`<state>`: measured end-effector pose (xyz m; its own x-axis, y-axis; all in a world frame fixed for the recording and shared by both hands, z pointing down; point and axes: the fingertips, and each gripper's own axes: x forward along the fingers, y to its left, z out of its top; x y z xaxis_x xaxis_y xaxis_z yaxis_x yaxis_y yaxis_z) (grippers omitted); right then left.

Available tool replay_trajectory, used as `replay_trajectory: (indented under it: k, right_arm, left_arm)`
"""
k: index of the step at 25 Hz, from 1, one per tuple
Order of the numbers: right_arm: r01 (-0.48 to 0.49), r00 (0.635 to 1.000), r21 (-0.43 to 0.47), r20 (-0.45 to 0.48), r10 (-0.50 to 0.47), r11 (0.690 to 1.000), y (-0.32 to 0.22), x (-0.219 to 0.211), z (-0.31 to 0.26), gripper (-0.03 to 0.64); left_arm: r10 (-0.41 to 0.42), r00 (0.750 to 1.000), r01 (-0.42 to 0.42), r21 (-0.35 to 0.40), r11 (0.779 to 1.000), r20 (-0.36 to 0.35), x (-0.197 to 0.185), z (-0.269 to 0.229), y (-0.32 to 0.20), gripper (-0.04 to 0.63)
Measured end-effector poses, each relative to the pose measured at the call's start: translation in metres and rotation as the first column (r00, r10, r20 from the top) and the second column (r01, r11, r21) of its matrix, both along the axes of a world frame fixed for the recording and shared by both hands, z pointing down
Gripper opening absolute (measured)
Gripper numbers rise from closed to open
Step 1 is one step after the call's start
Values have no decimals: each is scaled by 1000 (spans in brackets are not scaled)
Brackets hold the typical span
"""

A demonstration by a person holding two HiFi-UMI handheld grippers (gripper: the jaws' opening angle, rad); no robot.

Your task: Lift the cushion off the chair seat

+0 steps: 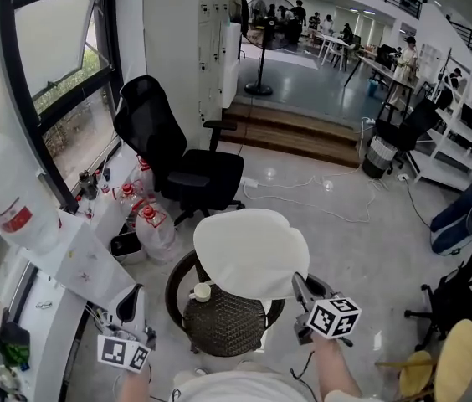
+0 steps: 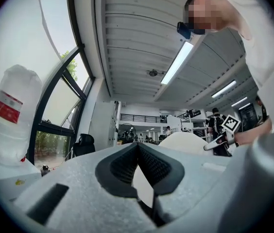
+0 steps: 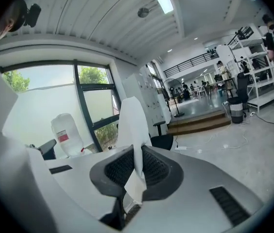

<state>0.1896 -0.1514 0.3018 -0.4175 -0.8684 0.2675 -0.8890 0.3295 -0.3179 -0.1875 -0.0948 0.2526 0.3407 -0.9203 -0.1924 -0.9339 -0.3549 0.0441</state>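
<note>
Cushion (image 1: 248,249) is held raised above the chair seat (image 1: 223,325), its edge pinched in the right hand-held gripper (image 1: 300,285). Left hand-held gripper (image 1: 131,300) is closed, empty. Cushion is judged light, soft and floppy; an edge grip is suited.

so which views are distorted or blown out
Left gripper view: fisheye, dark corners, window blown out white. Right gripper view: same fisheye, window pale and washed, cushion clear. Head view: milder bending at the edges, even light.
</note>
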Motion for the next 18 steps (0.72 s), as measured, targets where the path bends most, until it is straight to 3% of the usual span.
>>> replay_trajectory:
  k: [7,18]
  right_arm:
    - [-101,993,121,-56,108,988,-8,33,-52,38]
    - [-210,977,207,-1,214,956,2,75,-94,39]
  left_arm:
    - [-63,998,63,41,997,-18,-21,-19,-1,15]
    - [-171,985,172,36,984,-28,-50,-30,15,15]
